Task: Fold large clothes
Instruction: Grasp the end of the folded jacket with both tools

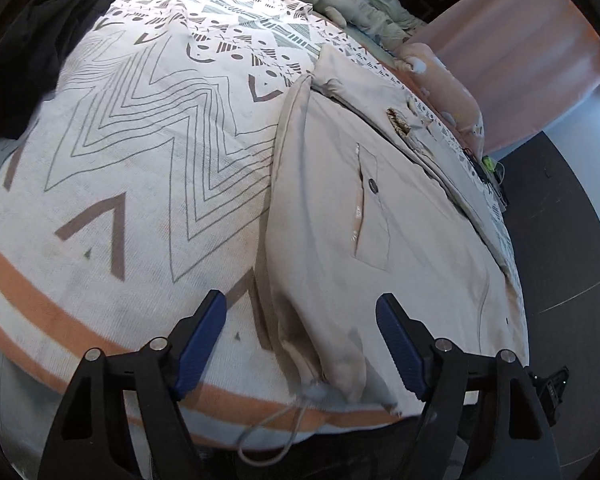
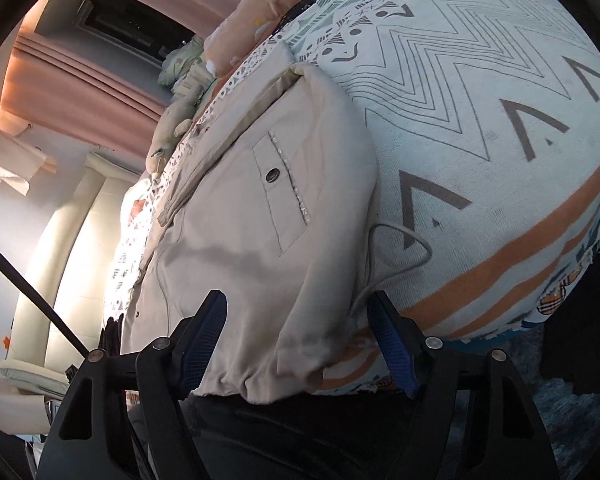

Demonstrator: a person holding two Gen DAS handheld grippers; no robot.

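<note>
Here the beige jacket lies flat, pocket buttoned.

Soft indoor light, strong fisheye bend, dark corners.

Both wrist views curve the bedspread into a dome, with black vignette at the rims. In the right wrist view a glare burns out the pale cushion at left. The jacket is evenly lit, with faint shadows in its folds; the near hem is slightly soft.
</note>
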